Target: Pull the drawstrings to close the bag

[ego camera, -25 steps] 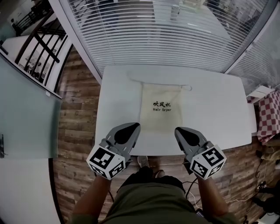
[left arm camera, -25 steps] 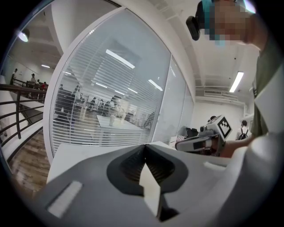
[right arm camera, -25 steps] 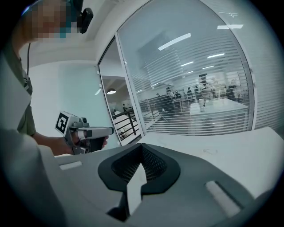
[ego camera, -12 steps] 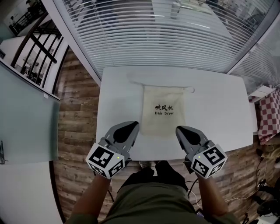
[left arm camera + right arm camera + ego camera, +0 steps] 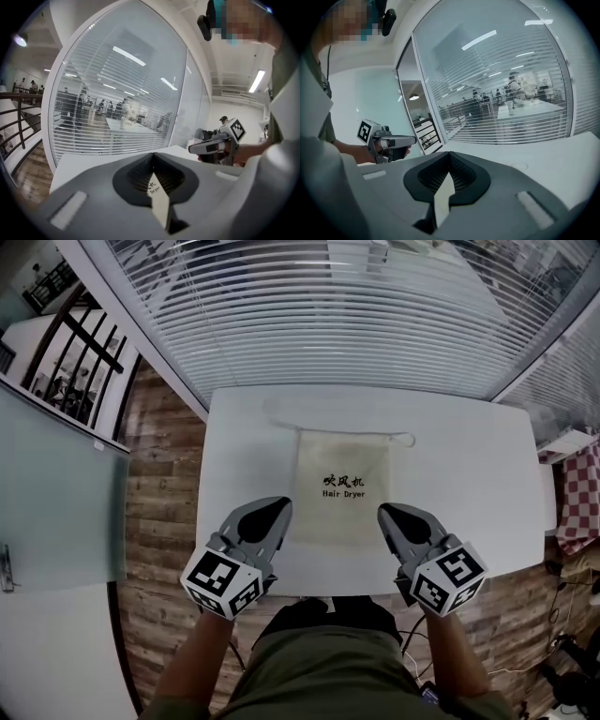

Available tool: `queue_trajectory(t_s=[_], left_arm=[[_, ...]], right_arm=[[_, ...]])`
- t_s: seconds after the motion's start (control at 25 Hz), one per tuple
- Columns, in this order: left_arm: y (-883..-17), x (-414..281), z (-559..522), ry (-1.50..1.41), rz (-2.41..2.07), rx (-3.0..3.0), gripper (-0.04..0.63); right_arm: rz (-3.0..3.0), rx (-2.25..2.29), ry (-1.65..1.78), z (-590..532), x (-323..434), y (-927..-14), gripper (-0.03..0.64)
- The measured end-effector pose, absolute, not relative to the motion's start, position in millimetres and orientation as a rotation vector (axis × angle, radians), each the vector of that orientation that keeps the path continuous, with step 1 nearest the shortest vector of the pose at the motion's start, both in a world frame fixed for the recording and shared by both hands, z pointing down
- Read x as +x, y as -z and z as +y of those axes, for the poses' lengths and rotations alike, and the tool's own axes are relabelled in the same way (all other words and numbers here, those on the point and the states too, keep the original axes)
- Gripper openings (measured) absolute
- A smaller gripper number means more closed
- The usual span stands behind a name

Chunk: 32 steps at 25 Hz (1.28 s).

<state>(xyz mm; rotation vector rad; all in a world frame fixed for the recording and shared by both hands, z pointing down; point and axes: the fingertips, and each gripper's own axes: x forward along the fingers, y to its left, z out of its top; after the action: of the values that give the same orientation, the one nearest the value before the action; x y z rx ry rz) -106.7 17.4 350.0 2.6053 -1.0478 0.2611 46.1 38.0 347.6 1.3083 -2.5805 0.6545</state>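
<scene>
A cream drawstring bag (image 5: 342, 486) with dark print lies flat in the middle of the white table (image 5: 469, 484). Its mouth faces the far side. The thin drawstring (image 5: 349, 432) runs along the mouth and ends in a small loop (image 5: 405, 439) at the right. My left gripper (image 5: 281, 505) hovers at the bag's near left corner, shut and holding nothing. My right gripper (image 5: 385, 512) hovers at the near right corner, also shut and holding nothing. In the left gripper view, the bag (image 5: 157, 199) shows through the gap behind the left gripper (image 5: 153, 154). The right gripper (image 5: 450, 153) points over the table.
A curved glass wall with white blinds (image 5: 337, 315) stands just beyond the table's far edge. Wooden floor (image 5: 164, 484) surrounds the table. A red checked cloth (image 5: 577, 493) is at the right. The person's legs (image 5: 328, 662) are against the table's near edge.
Both grippers stay shut at the table's near edge beside the bag's bottom corners. The head view has shifted a little; the bag itself has not moved.
</scene>
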Motion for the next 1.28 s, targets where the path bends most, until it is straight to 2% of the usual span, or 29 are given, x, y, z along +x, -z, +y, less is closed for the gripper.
queue_trajectory(t_s=[0.32, 0.6, 0.8, 1.08, 1.12, 1.28], left_arm=[[-377.1, -70.5, -31.6, -0.285, -1.102, 2.541, 0.006], [-402.6, -61.8, -75.9, -0.433, -1.204, 2.572, 0.008], [-430.2, -72.3, -103.2, -0.620, -1.174, 2.611, 0.060], [-480.3, -91.0, -144.6, -0.961, -1.045, 2.699, 0.095], [-489.0, -94.1, -150.1, -1.017, -1.014, 2.709, 0.100], [-523.9, -106.6, -169.3, -1.267, -0.866, 2.736, 0.118]], right_arm=[[-2.548, 1.221, -0.622, -12.9, 100.6, -381.8, 0.009], [-2.544, 1.147, -0.551, -53.9, 143.2, -411.8, 0.010], [-2.515, 1.098, -0.477, -81.4, 160.9, -432.8, 0.011], [-2.408, 1.044, -0.361, -119.9, 173.2, -471.9, 0.016], [-2.380, 1.022, -0.357, -123.6, 174.9, -481.4, 0.059], [-2.260, 0.961, -0.328, -137.9, 186.5, -519.8, 0.069]])
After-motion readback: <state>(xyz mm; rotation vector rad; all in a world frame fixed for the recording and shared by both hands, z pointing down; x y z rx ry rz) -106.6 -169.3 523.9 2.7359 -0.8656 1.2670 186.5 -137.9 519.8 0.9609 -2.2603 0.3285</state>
